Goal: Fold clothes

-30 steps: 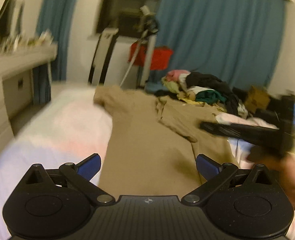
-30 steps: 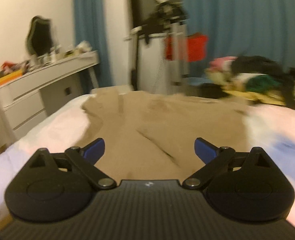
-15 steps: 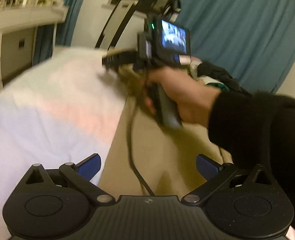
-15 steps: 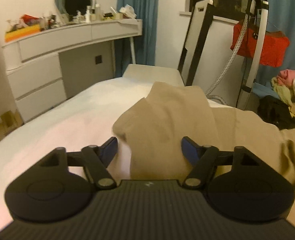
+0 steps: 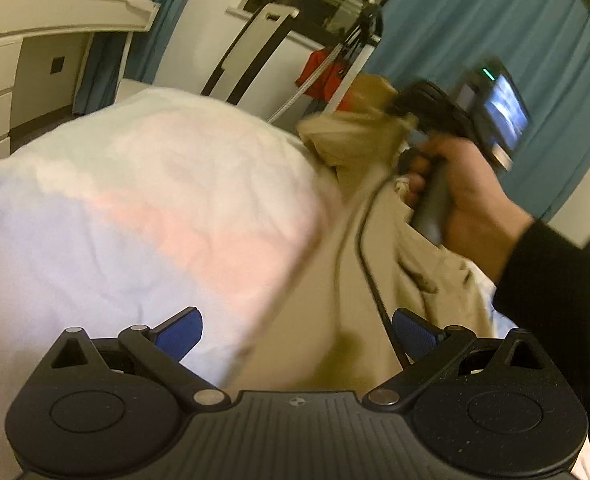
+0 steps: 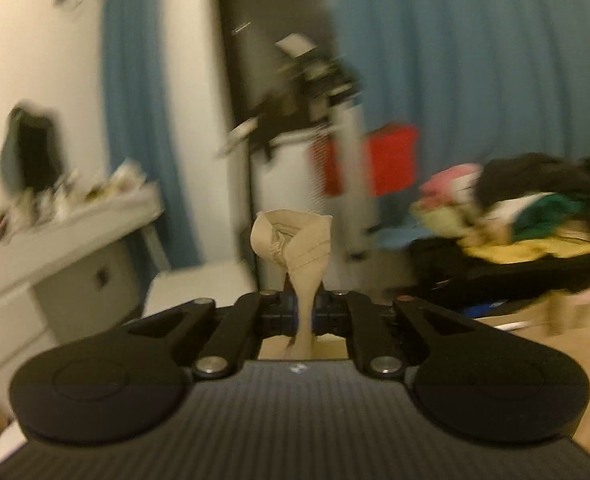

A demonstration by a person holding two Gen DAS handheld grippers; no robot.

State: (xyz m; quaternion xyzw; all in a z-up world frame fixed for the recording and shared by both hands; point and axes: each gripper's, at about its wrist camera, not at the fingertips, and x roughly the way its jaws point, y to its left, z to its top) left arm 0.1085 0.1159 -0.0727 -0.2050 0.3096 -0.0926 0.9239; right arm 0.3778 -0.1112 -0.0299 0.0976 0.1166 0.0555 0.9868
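Right gripper (image 6: pixel 305 316): clamped on tan garment (image 6: pixel 291 240), lifted.
Left gripper (image 5: pixel 295 330): jaws apart, empty.
Progress: early; no fold visible.

The garment (image 5: pixel 335 344) lies on the bed (image 5: pixel 143 216), with the clothes pile (image 6: pixel 527 216) seemingly behind.

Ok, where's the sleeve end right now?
The sleeve end is pinched in the right gripper, sticking up centre in the right wrist view; the left wrist view shows it lifted over the bed.
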